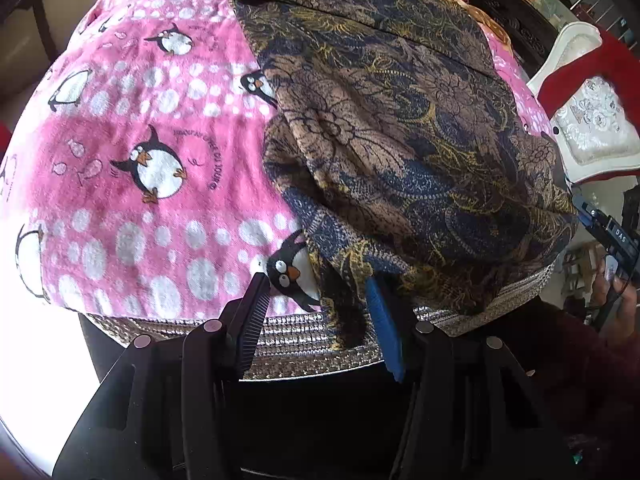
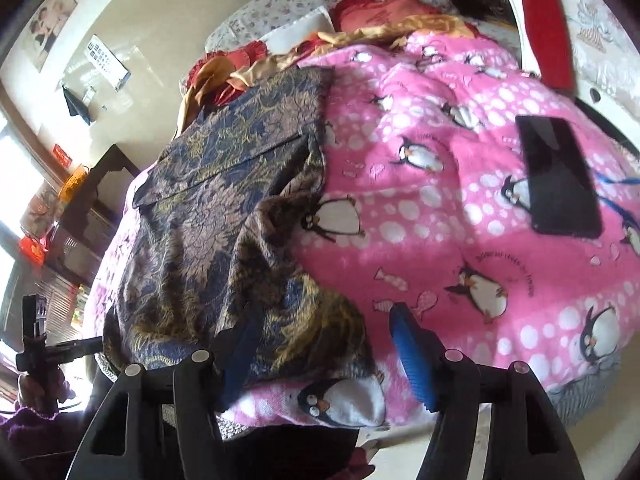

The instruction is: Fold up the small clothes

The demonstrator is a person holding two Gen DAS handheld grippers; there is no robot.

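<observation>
On pink penguin blanket (image 2: 460,208): patterned garment (image 2: 224,208) (rumpled), black phone (image 2: 560,176).

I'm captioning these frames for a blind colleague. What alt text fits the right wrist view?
A dark blue-and-gold floral garment lies rumpled on a pink penguin-print blanket, with the open right gripper over its near corner, nothing pinched. A black phone rests on the blanket to the right, and the left gripper shows at the left edge.
</observation>
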